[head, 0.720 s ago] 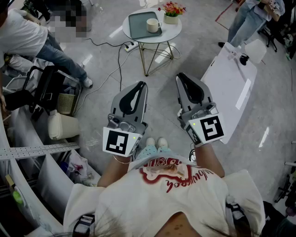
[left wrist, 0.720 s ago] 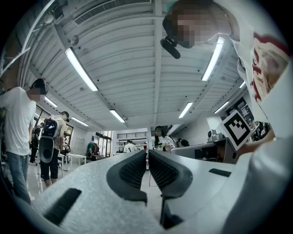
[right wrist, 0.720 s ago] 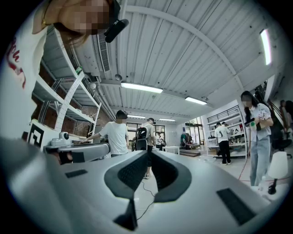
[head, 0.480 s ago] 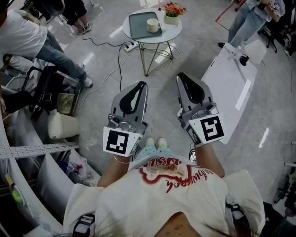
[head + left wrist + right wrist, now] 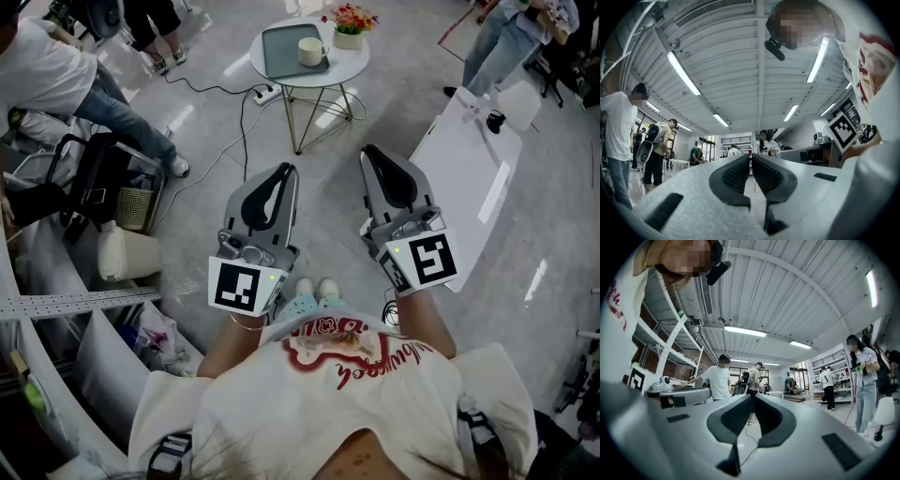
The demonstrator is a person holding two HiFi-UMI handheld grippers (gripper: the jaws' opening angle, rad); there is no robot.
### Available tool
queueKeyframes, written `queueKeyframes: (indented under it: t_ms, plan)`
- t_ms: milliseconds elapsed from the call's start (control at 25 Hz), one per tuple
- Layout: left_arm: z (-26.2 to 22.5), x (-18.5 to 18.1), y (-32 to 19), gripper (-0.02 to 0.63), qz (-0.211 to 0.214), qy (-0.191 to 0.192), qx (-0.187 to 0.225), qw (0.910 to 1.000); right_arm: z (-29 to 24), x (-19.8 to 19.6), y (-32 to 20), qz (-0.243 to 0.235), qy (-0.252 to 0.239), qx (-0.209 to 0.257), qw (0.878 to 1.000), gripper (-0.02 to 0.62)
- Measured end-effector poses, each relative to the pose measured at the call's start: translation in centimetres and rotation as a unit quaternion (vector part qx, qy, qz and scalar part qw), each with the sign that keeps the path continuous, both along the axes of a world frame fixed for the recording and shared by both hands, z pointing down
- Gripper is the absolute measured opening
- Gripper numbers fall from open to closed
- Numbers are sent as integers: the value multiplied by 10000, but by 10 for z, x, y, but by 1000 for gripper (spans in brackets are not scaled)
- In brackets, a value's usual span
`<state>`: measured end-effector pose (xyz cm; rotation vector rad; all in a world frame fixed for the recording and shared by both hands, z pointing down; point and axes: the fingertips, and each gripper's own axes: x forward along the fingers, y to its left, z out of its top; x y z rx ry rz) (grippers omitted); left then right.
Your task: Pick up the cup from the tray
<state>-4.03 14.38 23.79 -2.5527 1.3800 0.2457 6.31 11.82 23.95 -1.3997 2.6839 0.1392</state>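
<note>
In the head view a cream cup [image 5: 309, 51] stands on a grey tray [image 5: 286, 56] on a small round white table [image 5: 352, 61] at the top. A pot of flowers [image 5: 348, 21] sits beside the tray. My left gripper [image 5: 286, 173] and right gripper [image 5: 370, 155] are held close to my body, far short of the table, both shut and empty. In the left gripper view the left gripper [image 5: 751, 157] has its ribbed pads together, pointing at the room and ceiling. The right gripper [image 5: 753, 397] looks the same in its own view. Neither gripper view shows the cup.
A long white table [image 5: 469, 178] stands just right of the right gripper. A power strip with cable [image 5: 265, 94] lies on the floor under the round table. A black seat with bags [image 5: 103, 183], a white bin [image 5: 127, 255] and shelving are on the left. People stand around.
The right gripper has drifted slightly to the right. A person at the top left has walked farther off. The cup and tray have not moved.
</note>
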Motion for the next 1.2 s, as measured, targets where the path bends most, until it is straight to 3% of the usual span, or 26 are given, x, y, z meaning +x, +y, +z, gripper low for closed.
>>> queueKeyframes:
  t_ms: [480, 720, 1000, 1200]
  plan:
    - [11, 16, -17, 26, -80, -38, -104, 9999, 5, 23, -21, -102, 46, 5, 9999, 44]
    - [21, 19, -39, 26, -113, -75, -189, 9997, 23, 13, -44, -353, 88, -147, 9992, 44]
    - [25, 3, -103, 26, -124, -40, -128, 9998, 27, 0, -105, -318, 74, -118, 9994, 44]
    - [30, -7, -195, 26, 31, -18, -108, 9999, 39, -16, -196, -229, 73, -184, 9995, 44]
